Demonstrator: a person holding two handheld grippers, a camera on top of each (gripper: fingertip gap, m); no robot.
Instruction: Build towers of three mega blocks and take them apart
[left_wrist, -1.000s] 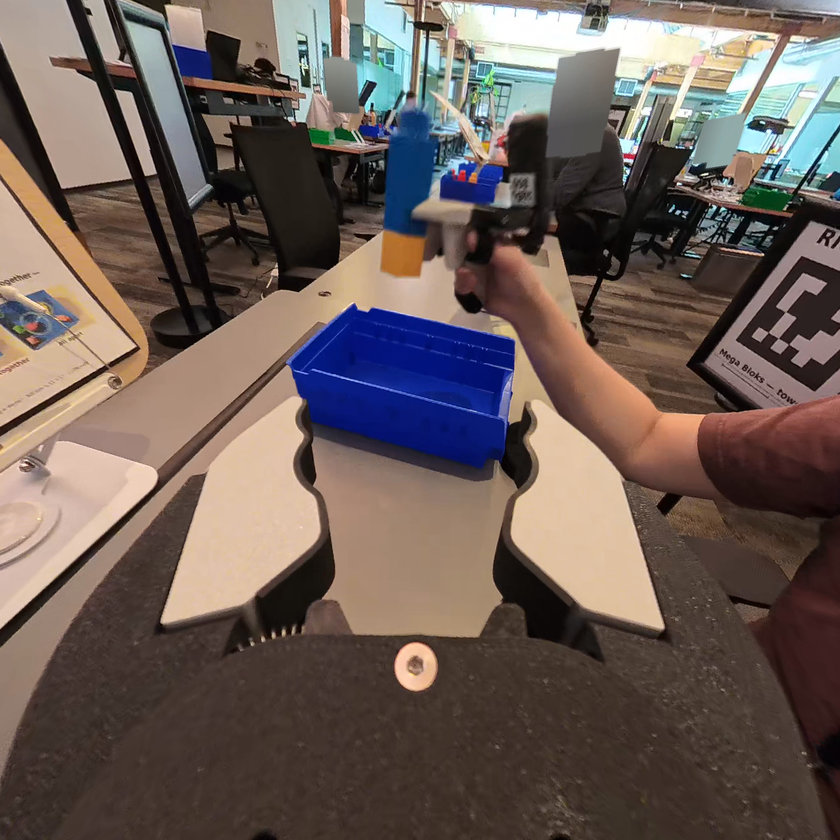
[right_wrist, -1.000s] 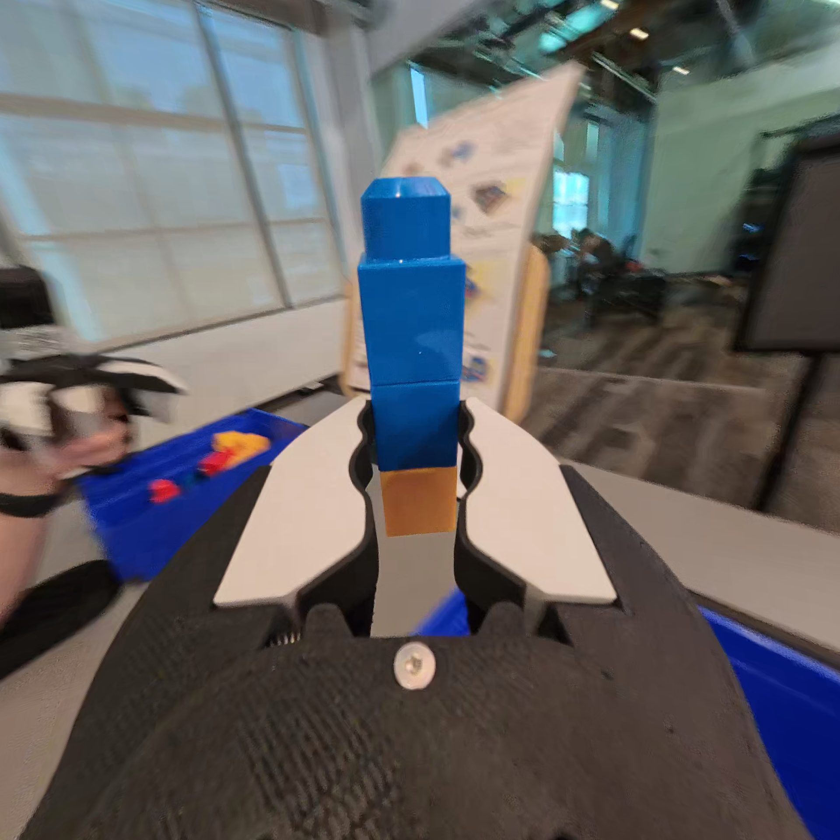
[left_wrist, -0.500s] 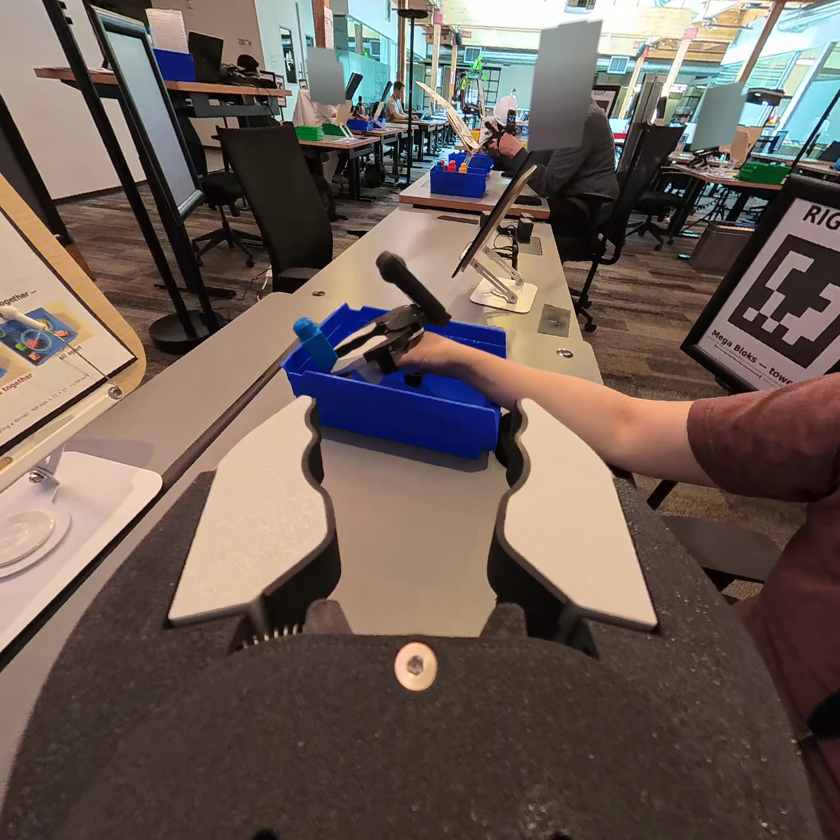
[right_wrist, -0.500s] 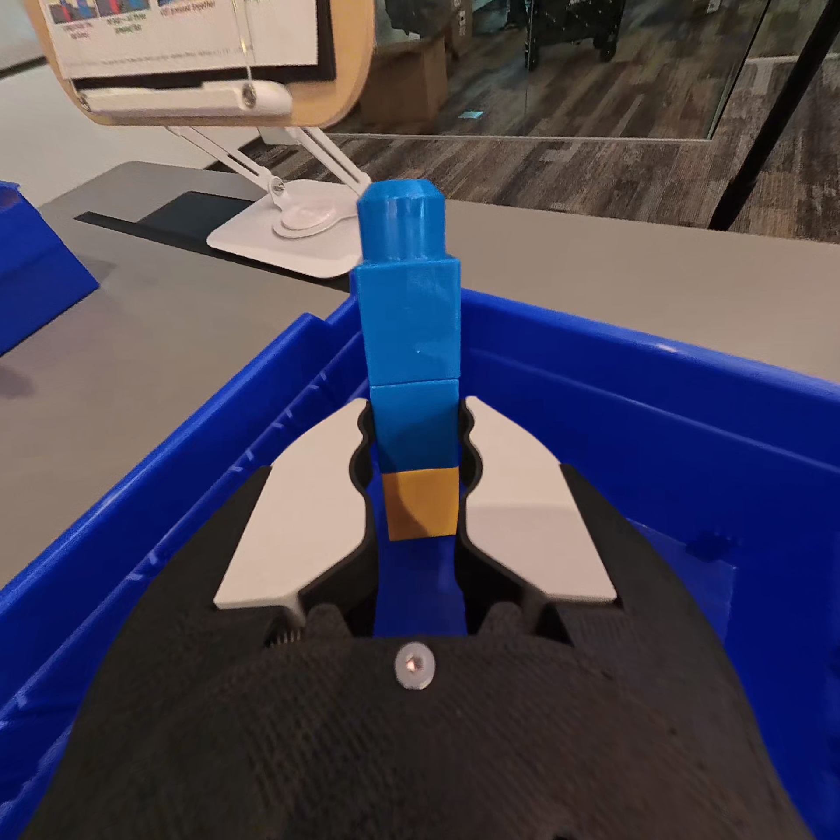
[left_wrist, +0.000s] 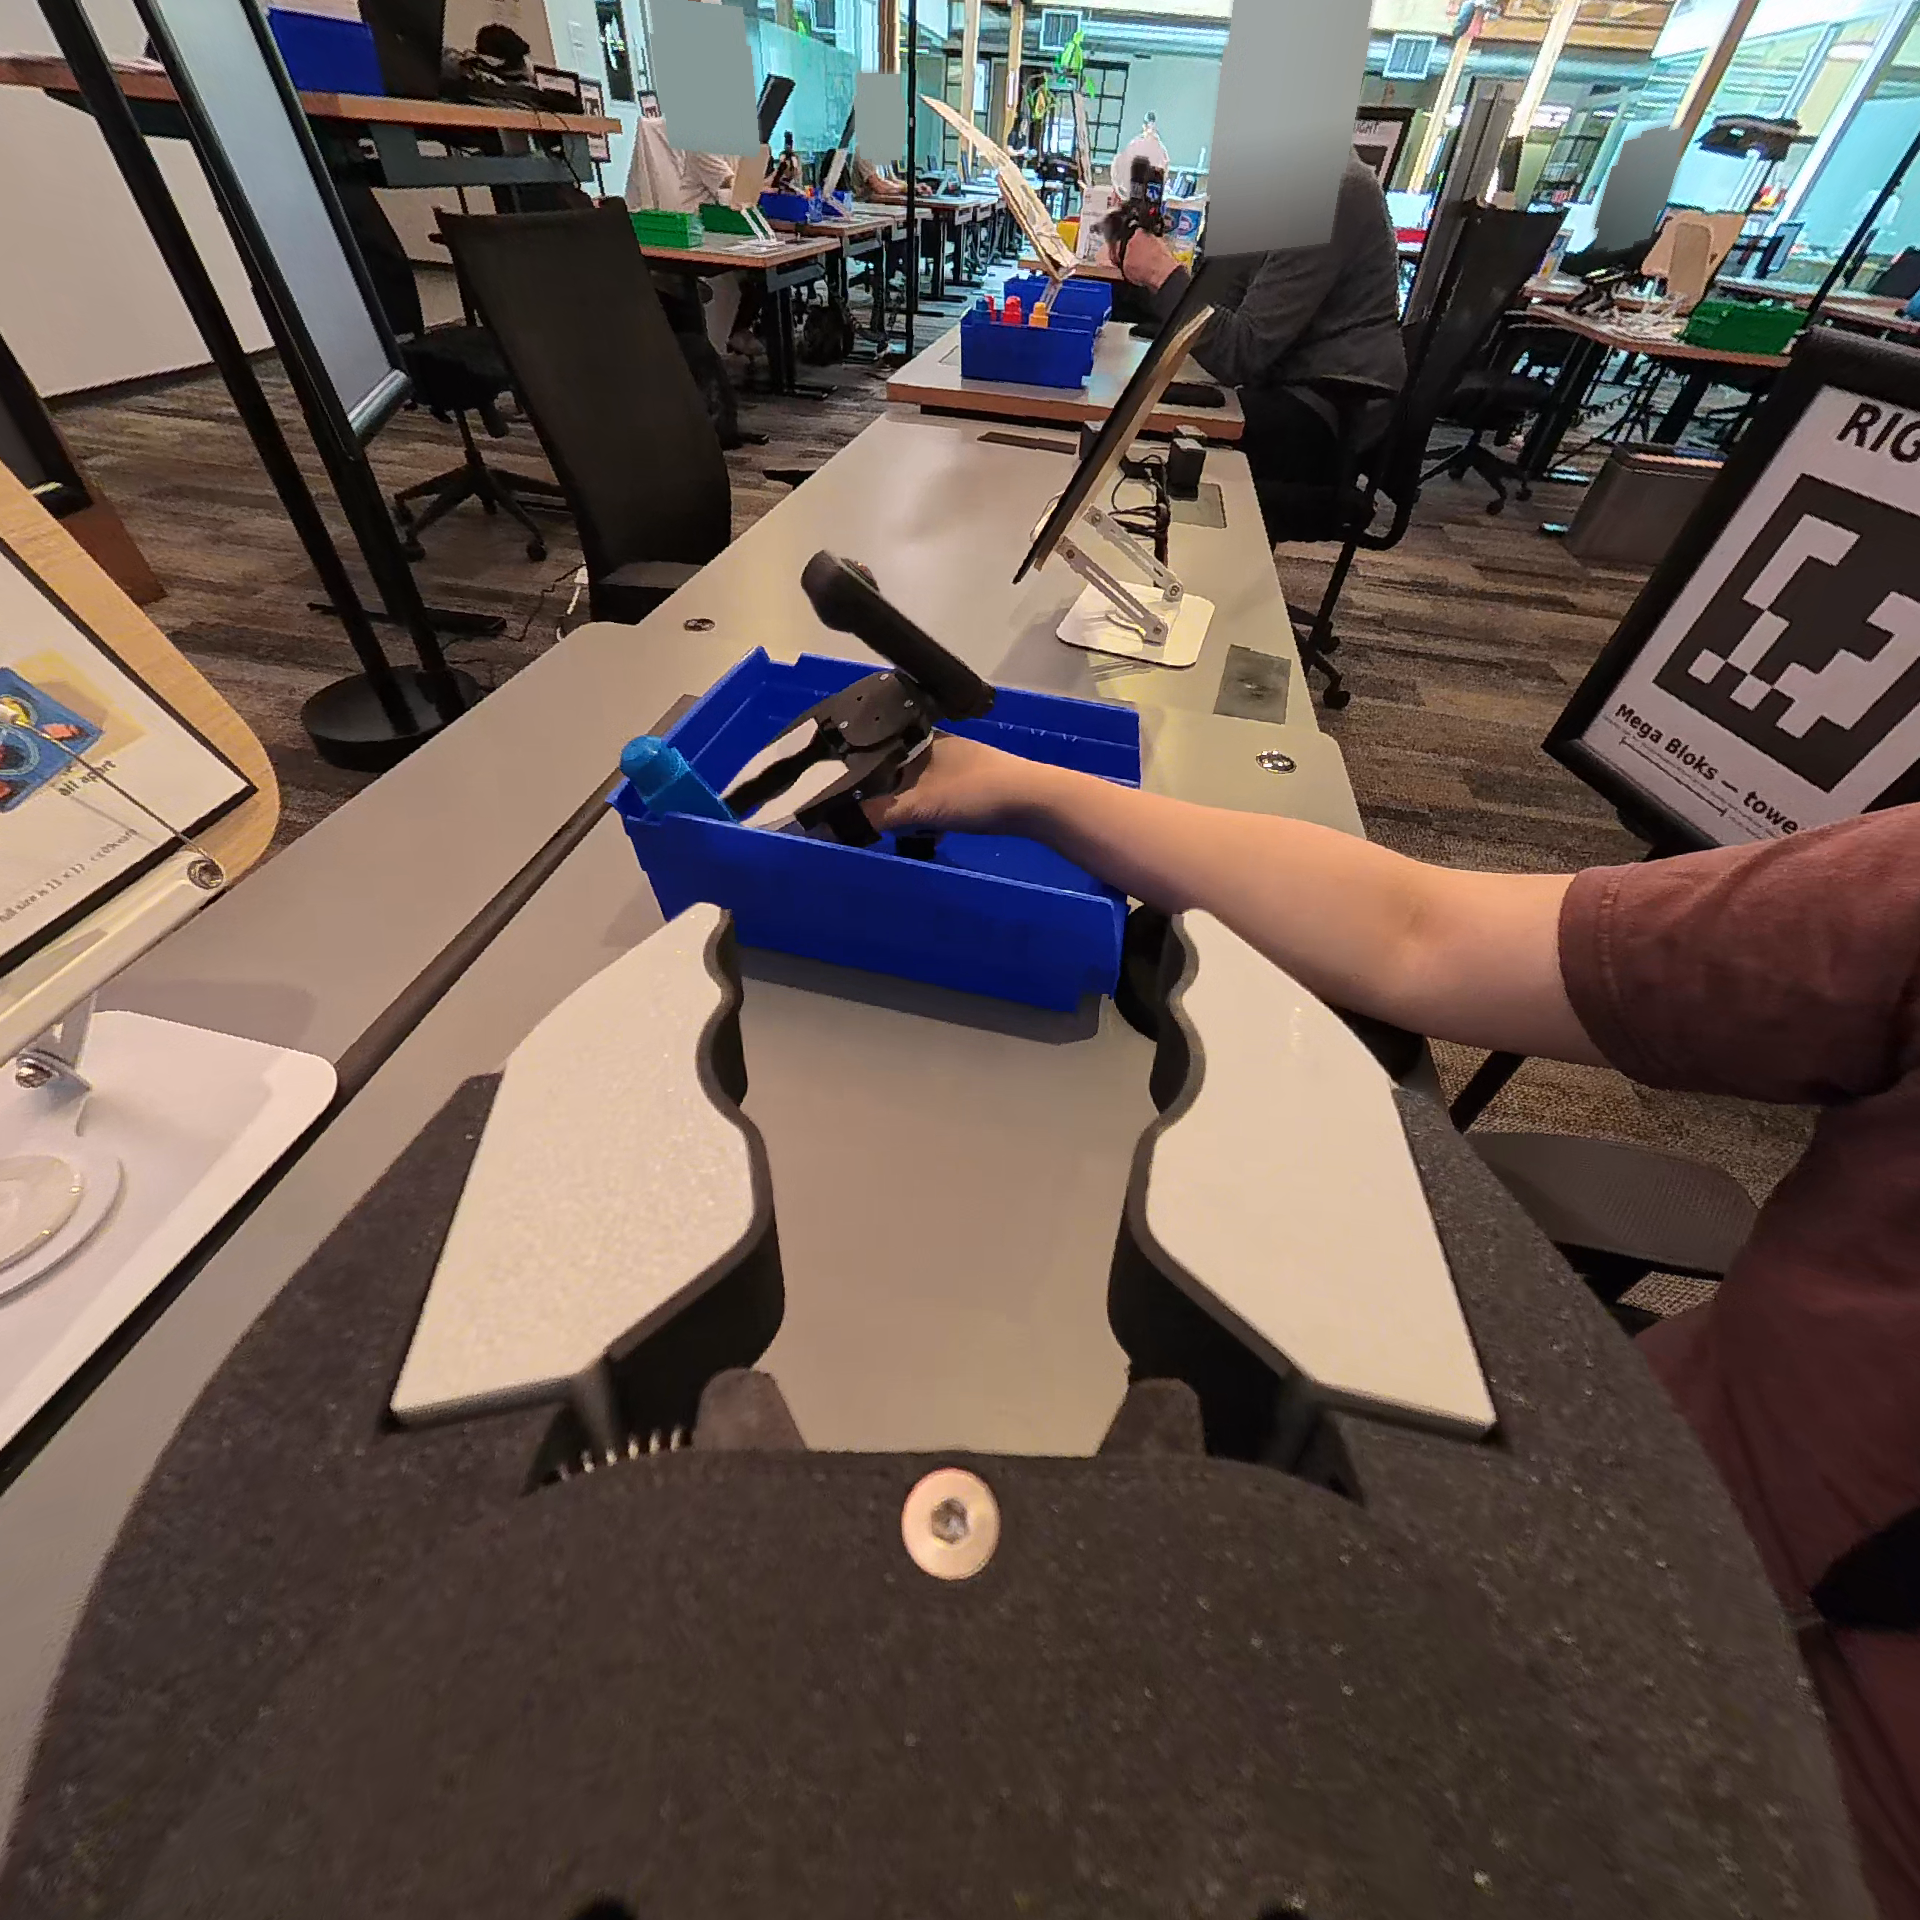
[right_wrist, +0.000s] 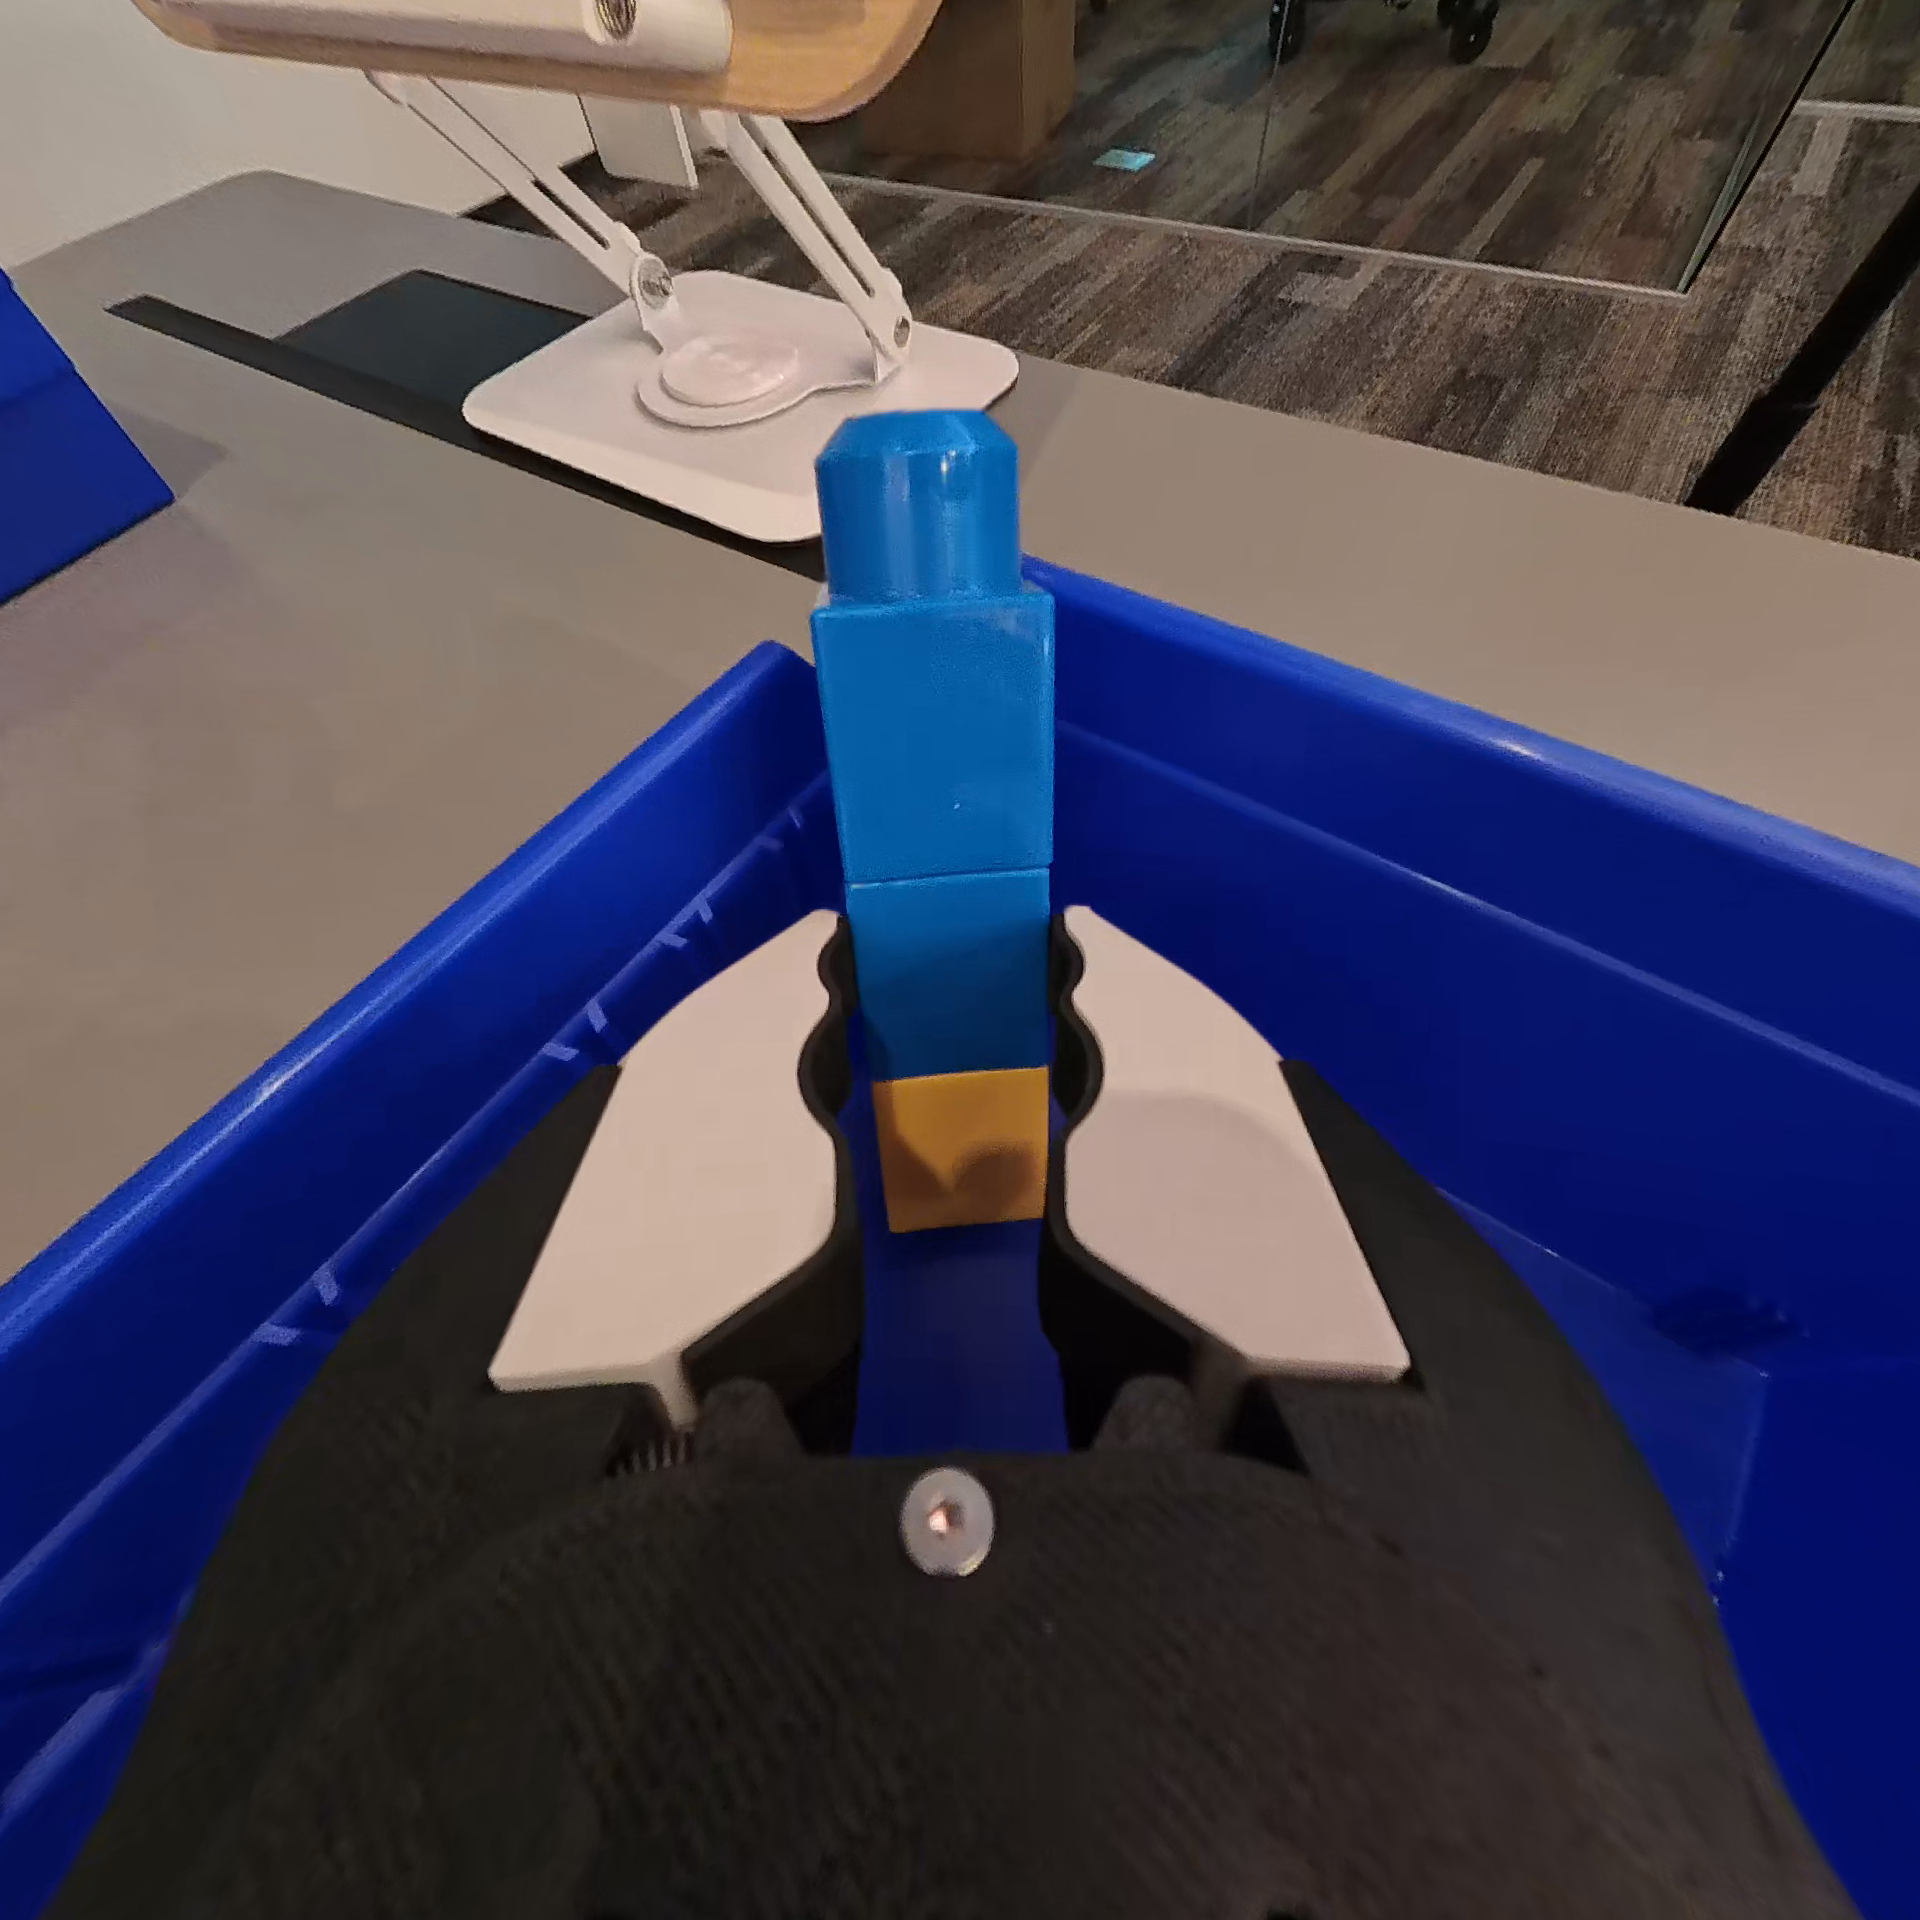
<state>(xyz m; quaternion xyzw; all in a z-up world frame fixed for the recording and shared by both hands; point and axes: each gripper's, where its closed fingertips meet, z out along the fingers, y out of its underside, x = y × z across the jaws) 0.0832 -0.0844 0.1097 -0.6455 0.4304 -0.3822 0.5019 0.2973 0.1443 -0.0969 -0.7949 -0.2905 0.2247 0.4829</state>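
My right gripper (right_wrist: 951, 997) is shut on a three-block tower (right_wrist: 935, 790): two blue blocks above a yellow block (right_wrist: 958, 1148). The pads press on the lower blue block. The tower lies tilted inside the blue bin (right_wrist: 1455, 935), its top above the bin's far corner. In the left wrist view the right gripper (left_wrist: 821, 769) reaches into the same bin (left_wrist: 894, 914), and the tower's blue top (left_wrist: 665, 774) sticks out at the bin's left end. My left gripper (left_wrist: 940, 1039) is open and empty above the grey table (left_wrist: 935, 1195), just in front of the bin.
A white tablet stand (right_wrist: 748, 395) with a wooden-edged board is on the table beyond the bin. A second blue bin's corner (right_wrist: 62, 416) shows at the left. A framed marker sign (left_wrist: 1787, 644) stands at the right. Chairs and people at desks are farther back. The gap from one gripper's tips to the other's is roughly 40 cm.
My right gripper came down from the air into the blue bin with the tower still in its grasp, tilting it over. My left gripper narrowed a little and stayed in place.
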